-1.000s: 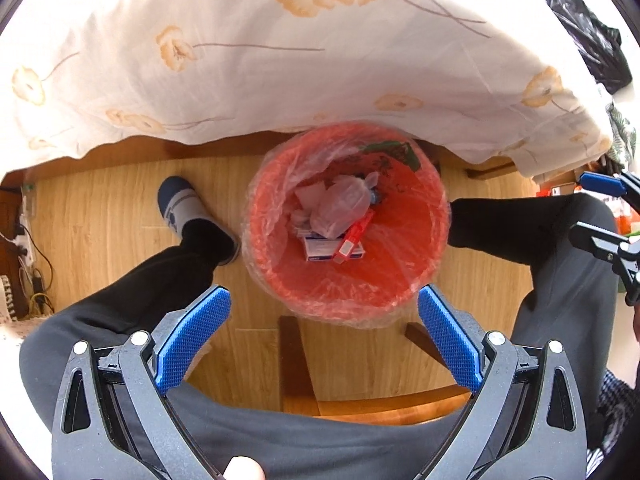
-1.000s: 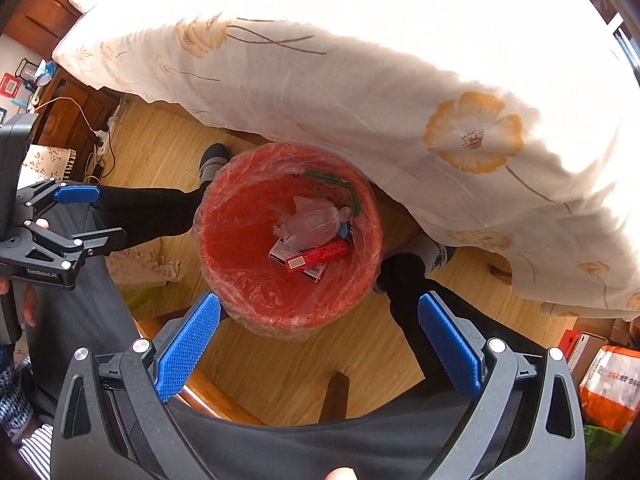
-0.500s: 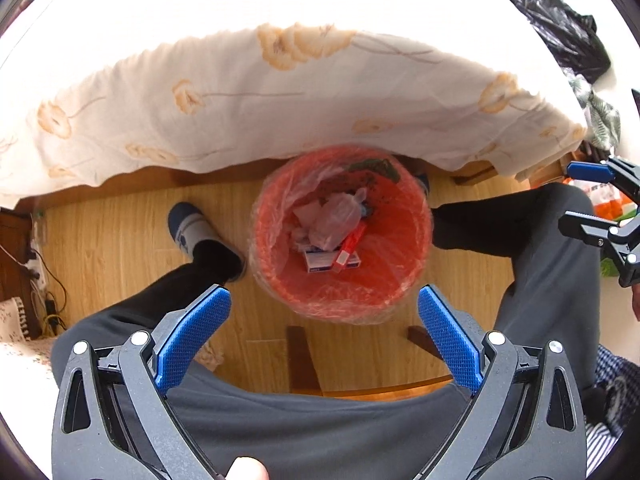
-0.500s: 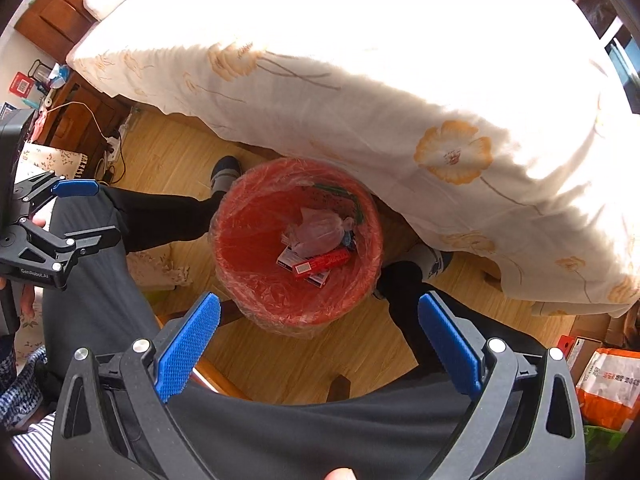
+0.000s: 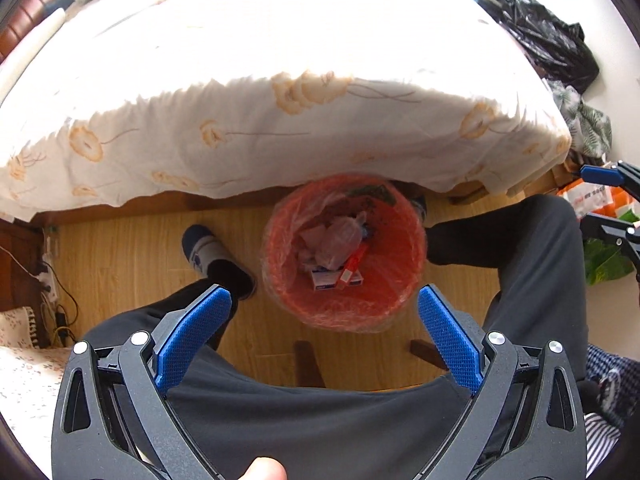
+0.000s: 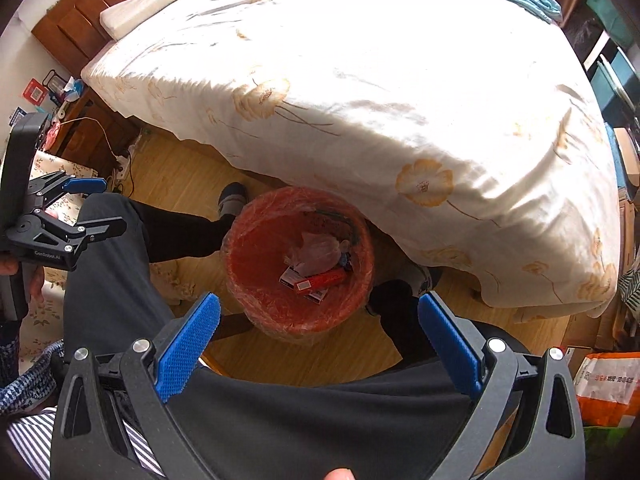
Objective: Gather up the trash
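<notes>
Both claws, left claw (image 5: 324, 308) and right claw (image 6: 320, 316), are gaping empty over one red bin (image 5: 404, 256) holding one crumpled bag (image 5: 340, 236) and a red box (image 6: 320, 280).

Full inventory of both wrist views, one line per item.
Bin: 1, red with clear liner, on the floor between the person's feet at the bed's edge.
Red carton: 1, red, in the bin on top of the other trash.
Small boxes: at least 2, white and blue, under the red carton.
Crumpled bag: 1, clear, in the bin.
Bedspread: 1, cream with orange flowers, over the bed behind the bin.
Black bag: 1, beyond the bed's far right corner.
Orange-white bag: 1, floor, right.
Left tongs: blue pads, open, empty.
Right tongs: blue pads, open, empty.
Legs: 2, dark trousers, either side of the bin.
</notes>
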A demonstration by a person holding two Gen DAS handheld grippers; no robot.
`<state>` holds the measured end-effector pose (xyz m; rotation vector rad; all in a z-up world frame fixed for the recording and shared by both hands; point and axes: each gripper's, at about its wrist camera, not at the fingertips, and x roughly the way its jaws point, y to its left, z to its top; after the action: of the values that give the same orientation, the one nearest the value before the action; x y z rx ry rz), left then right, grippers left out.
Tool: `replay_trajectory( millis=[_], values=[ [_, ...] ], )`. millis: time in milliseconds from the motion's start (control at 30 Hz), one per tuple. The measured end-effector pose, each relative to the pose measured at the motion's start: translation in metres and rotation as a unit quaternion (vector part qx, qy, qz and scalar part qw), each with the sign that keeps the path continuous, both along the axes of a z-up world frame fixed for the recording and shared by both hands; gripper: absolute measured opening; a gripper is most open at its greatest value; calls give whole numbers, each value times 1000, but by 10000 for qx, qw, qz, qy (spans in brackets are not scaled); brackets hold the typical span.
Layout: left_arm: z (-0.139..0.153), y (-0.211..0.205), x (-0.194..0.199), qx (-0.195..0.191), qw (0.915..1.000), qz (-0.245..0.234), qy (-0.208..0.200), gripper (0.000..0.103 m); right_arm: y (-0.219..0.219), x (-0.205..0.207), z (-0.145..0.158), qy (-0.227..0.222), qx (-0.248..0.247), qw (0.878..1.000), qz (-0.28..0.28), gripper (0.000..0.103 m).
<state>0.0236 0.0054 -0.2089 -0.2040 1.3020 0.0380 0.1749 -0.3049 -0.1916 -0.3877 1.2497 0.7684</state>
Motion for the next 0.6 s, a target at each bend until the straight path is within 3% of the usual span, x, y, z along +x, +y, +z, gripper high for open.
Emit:
replay_trajectory(
  millis=[333,600],
  values=[
    [35,3,-14,14,9994,86,-328,97,-23,-12,45,-391,595,9974,83,98],
    [60,2,-20,180,9972,87,-718,97,-46,-18,75,-790,1351,9877,27,98]
  ],
)
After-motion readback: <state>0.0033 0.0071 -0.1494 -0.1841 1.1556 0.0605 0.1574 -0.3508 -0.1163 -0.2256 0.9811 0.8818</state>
